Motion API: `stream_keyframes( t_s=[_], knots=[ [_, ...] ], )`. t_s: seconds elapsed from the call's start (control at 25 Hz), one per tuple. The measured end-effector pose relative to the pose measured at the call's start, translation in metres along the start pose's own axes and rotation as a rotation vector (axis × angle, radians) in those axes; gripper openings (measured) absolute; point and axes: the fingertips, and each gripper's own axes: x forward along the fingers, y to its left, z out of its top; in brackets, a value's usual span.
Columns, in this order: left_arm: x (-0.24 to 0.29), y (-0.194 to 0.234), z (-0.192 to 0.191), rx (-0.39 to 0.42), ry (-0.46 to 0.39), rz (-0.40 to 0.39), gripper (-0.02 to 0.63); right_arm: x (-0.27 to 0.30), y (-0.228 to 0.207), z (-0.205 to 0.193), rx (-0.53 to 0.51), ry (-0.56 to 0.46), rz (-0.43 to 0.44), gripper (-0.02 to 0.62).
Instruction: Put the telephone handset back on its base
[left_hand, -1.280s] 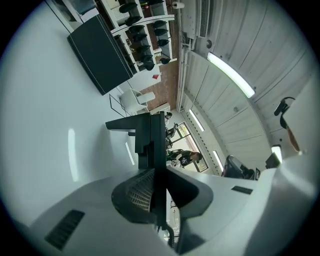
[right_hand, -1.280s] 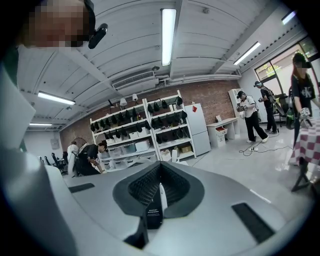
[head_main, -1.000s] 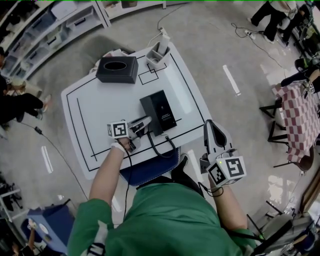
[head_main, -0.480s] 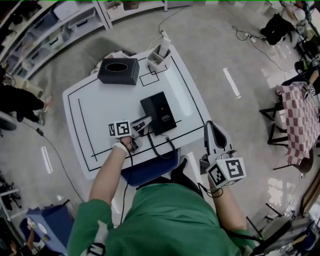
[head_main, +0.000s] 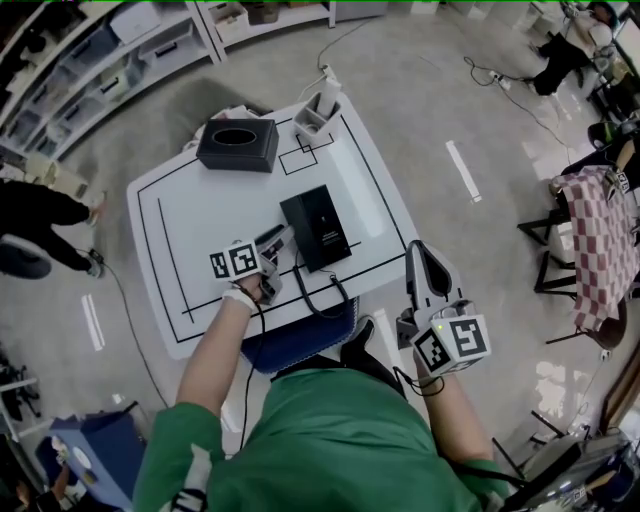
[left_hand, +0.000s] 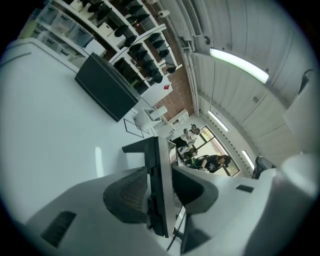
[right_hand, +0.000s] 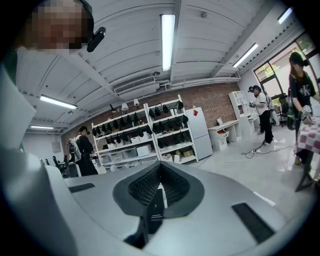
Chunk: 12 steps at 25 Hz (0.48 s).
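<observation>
White table (head_main: 180, 220) with black guide lines is noted. Left gripper (head_main: 275, 243) is set at the left edge of the telephone base (head_main: 325, 225), its jaws opening; the handset (left_hand: 159, 190) is seen between them, released, lying on the base. Right gripper (head_main: 418, 258) is held off the table's right edge, jaws pressed together

The black handset (left_hand: 157, 195) is seen edge-on between the opening jaws of the left gripper (head_main: 277, 241), laid along the side of the black base (head_main: 324, 226) nearest that gripper.
</observation>
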Motion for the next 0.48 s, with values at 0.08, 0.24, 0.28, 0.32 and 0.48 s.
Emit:
stream_keyframes(
  t_s=[0.08,0.24,0.28,0.32,0.48],
  knots=[
    [-0.011,-0.005,0.011,0.041,-0.037,0.025,0.16,-0.001,0.001,0.001,-0.002,-0.002,0.001,0.023],
    [-0.031,-0.034,0.04,0.116,-0.121,0.016,0.16,-0.001,0.001,0.01,-0.011,-0.023,0.008,0.023],
    [-0.035,-0.042,0.048,0.139,-0.142,0.01,0.16,0.0,0.001,0.012,-0.014,-0.03,0.01,0.021],
    [-0.038,-0.051,0.056,0.164,-0.162,0.007,0.16,0.001,0.0,0.015,-0.019,-0.038,0.011,0.023],
    [-0.051,-0.088,0.082,0.282,-0.225,0.011,0.16,0.004,-0.002,0.023,-0.044,-0.055,0.012,0.022]
  ],
)
